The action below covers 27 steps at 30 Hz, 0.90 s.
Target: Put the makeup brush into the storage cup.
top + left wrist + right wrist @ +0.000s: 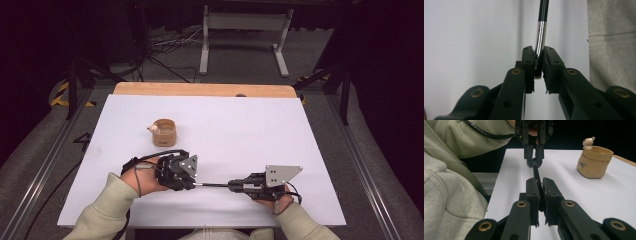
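Two grippers clamp one pen [212, 184] low over the near edge of the white table [240, 120]; the left gripper [192, 180] pinches its chrome end, the right gripper [231, 186] its black barrel, likely to pull it apart. A tan cup [164, 132] stands farther off, left, out of the way.

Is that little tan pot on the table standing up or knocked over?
Upright. The pot sits on its base on the white table, with its open mouth facing up.
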Tool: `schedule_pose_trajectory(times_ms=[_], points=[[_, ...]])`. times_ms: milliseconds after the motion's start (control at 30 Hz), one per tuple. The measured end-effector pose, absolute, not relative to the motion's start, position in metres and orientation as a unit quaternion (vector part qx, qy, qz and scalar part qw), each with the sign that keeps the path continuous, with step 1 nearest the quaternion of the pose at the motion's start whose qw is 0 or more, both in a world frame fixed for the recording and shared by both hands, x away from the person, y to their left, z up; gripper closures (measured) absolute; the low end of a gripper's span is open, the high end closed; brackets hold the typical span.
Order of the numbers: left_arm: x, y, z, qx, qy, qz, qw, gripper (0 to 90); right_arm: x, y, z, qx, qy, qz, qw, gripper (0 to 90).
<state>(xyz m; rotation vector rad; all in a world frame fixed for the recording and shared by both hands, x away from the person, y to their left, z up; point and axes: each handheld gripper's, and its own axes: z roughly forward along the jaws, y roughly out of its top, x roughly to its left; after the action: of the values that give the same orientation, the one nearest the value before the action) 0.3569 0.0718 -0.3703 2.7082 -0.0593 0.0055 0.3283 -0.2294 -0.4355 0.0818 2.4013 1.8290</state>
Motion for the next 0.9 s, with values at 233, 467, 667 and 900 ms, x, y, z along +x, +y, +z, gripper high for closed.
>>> schedule_pose_trajectory(times_ms=[233, 467, 667, 900], points=[[0.3556, 0.0724, -0.3702, 0.976, -0.019, 0.001, 0.216, 81.3, 0.3306, -0.23, -0.4381, 0.028, 0.795, 0.604, 0.053, 83.8], [0.3551, 0.0727, -0.3701, 0.976, -0.02, 0.004, 0.215, 82.0, 0.3316, -0.2297, -0.4397, 0.029, 0.799, 0.598, 0.051, 83.8], [0.3566, 0.0733, -0.3718, 0.975, -0.028, -0.006, 0.219, 82.6, 0.3319, -0.2297, -0.4401, 0.029, 0.801, 0.596, 0.047, 83.6], [0.3552, 0.0727, -0.3712, 0.974, -0.035, 0.004, 0.222, 83.1, 0.3328, -0.2303, -0.4407, 0.037, 0.804, 0.592, 0.037, 82.5]])
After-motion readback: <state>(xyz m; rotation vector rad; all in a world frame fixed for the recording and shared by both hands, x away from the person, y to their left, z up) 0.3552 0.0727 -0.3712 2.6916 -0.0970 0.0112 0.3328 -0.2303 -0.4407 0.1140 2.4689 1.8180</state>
